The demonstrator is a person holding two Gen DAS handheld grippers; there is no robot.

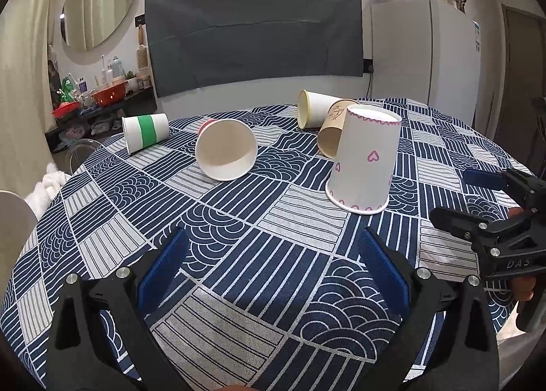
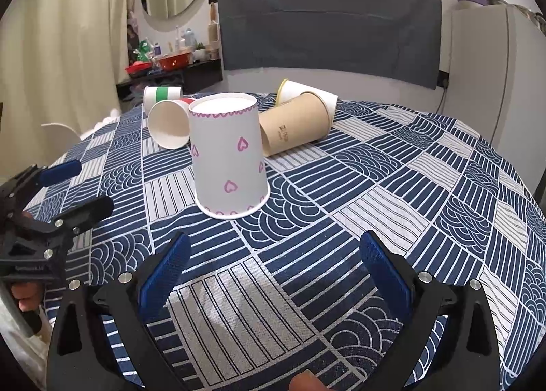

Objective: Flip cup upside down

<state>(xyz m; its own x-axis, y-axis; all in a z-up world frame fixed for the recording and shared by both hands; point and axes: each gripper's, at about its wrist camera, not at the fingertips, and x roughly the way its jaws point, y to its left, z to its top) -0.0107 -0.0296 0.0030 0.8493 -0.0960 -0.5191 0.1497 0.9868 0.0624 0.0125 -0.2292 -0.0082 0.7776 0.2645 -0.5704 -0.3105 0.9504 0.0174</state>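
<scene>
The heart cup (image 2: 229,159) stands mouth-down on the tabletop (image 2: 392,193), just above the middle of the right wrist view and right of centre in the left wrist view (image 1: 365,159). It looks already flipped, so the step in hand is likely picking the next cup. Four others lie on their sides behind it: a white cup (image 1: 226,149) with its mouth facing the camera, a brown cup (image 2: 295,128) touching the heart cup's far side, a yellow-rimmed cup (image 1: 315,113), and a green-banded cup (image 1: 145,133) at the far left edge.

The right claw (image 2: 276,271) is spread wide and empty, low in the frame; the left claw (image 1: 273,268) is likewise spread and empty.

To do the next flip well, I would take the white cup, since it lies free of its neighbours. Pinch its wall gently across the middle, because paper crumples. Lift before turning so that the rim clears the cloth, then set the mouth down flat.
</scene>
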